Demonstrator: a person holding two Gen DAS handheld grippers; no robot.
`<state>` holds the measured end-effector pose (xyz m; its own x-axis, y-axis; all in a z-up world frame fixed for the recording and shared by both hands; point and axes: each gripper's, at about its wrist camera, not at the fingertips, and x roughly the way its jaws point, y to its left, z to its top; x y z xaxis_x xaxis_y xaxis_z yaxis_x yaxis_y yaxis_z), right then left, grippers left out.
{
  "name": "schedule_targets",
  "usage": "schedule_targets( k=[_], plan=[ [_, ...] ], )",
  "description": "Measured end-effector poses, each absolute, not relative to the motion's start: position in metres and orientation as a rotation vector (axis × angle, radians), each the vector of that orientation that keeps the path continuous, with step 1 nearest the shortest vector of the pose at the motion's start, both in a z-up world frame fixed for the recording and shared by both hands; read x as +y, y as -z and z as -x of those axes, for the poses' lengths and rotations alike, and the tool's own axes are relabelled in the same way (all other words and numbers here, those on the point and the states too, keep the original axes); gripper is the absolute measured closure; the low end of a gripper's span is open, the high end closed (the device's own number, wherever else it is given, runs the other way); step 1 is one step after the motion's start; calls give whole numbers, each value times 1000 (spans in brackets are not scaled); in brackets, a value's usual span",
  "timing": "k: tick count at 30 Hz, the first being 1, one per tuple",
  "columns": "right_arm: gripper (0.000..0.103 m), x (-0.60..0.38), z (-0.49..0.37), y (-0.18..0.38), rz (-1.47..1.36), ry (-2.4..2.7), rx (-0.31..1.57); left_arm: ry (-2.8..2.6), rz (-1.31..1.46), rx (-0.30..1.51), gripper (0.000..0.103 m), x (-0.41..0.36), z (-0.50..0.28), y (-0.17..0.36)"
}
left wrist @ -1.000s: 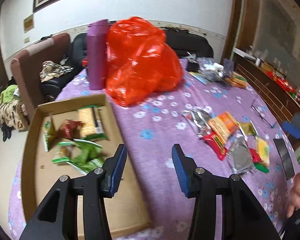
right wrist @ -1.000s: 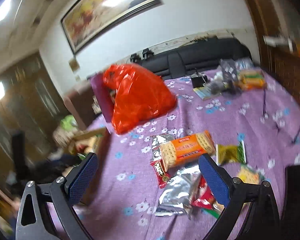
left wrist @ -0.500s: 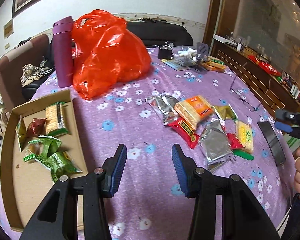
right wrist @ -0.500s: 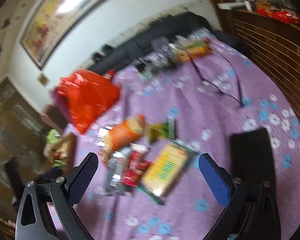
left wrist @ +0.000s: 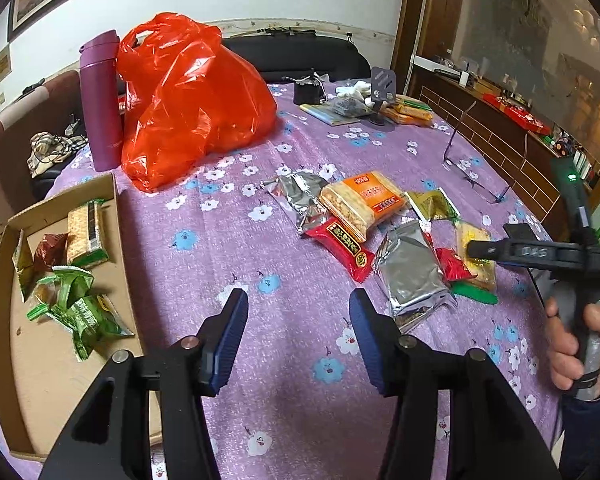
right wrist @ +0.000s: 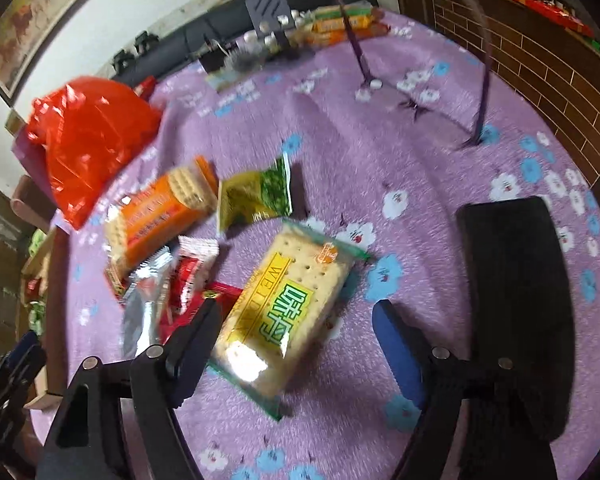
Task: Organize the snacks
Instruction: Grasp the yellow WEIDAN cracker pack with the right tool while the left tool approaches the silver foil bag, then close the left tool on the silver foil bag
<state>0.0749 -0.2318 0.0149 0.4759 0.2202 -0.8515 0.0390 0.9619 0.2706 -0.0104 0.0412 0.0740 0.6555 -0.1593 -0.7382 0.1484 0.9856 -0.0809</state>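
1. Jaws of the right gripper [right wrist: 296, 324] were closing, with the yellow cracker pack [right wrist: 288, 308] between them; the pads did not yet press on it.
2. Jaws of the left gripper [left wrist: 298, 326] were opening, partly spread over bare purple tablecloth [left wrist: 292, 360], with nothing between them.
3. Yellow cracker pack lay on the tablecloth directly ahead of the right gripper, at the near edge of the loose snack pile [left wrist: 364, 220]. Its long axis ran diagonally, roughly along the gripper's line of sight, so the jaws spanned its short width. The right gripper was clearly the nearer.
4. Pack appearance: flat, rectangular, clear wrapper with green edges, yellow label, pale perforated crackers visible.
5. Cardboard box [left wrist: 4, 320], already holding several snacks, sat well apart beside the left gripper.
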Motion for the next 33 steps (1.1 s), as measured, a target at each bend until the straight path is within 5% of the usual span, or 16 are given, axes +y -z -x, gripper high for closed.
schedule_targets(
  k=[3,7,24,30,33],
  plan=[
    [25,-210,-75,-15,-127,-93,1048,181,21,852,51,39,8,-72],
    [52,-184,-65,-15,-12,-189,1013,200,37,871,47,35,6,-70],
    [54,-231,-67,-21,-258,-204,908,287,272,1051,23,-19,-46,-37],
    [54,-225,-64,-24,-248,-241,896,271,245,1069,23,-34,-63,-21],
    [54,-224,-62,-25,-242,-250,887,276,179,1046,38,-38,-59,-21]
  ],
)
